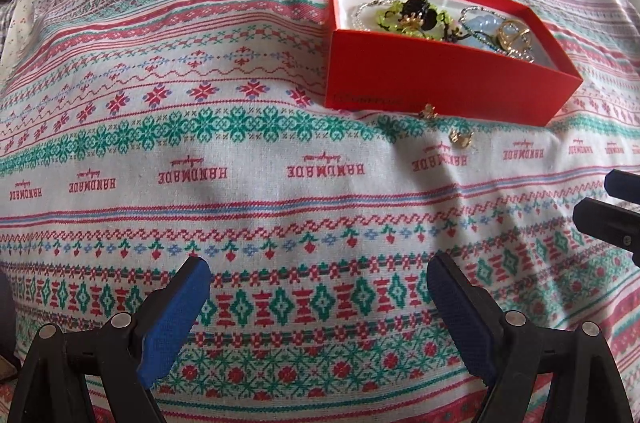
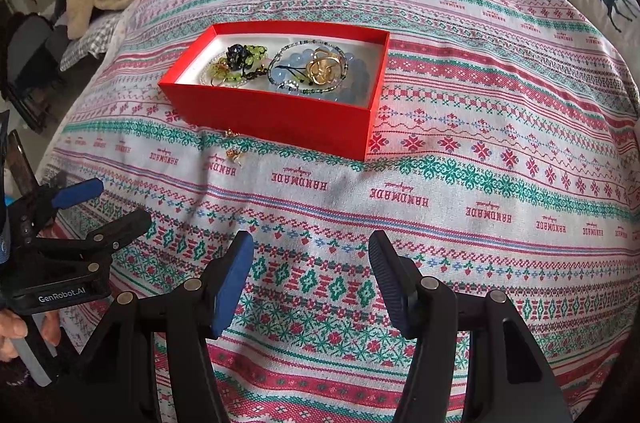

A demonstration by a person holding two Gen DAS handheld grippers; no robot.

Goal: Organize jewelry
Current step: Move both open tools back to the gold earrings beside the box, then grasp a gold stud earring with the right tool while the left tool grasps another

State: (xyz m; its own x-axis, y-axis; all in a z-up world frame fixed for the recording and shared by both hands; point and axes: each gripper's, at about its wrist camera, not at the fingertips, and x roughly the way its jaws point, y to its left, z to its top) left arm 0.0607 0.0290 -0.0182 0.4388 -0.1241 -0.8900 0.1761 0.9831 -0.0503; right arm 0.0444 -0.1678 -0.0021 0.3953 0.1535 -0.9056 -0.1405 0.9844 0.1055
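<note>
On the bed, two gold charms (image 2: 234,155) lay loose just before the red box (image 2: 280,119) of jewelry. Both tools, left (image 1: 318,307) and right (image 2: 310,281), gaped empty. Tiny pieces on soft cloth (image 2: 440,231) could slip the pads or sink into folds.

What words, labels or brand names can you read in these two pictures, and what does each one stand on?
"HANDMADE": woven again and again in red, upside down, along bands of the patterned cloth.
"GenRobot.AI": white print on the black body of the left tongs, seen in the right wrist view.
Small red script above each "HANDMADE": too small to read.
Faint print on the front wall of the red box: too faint to read.
</note>
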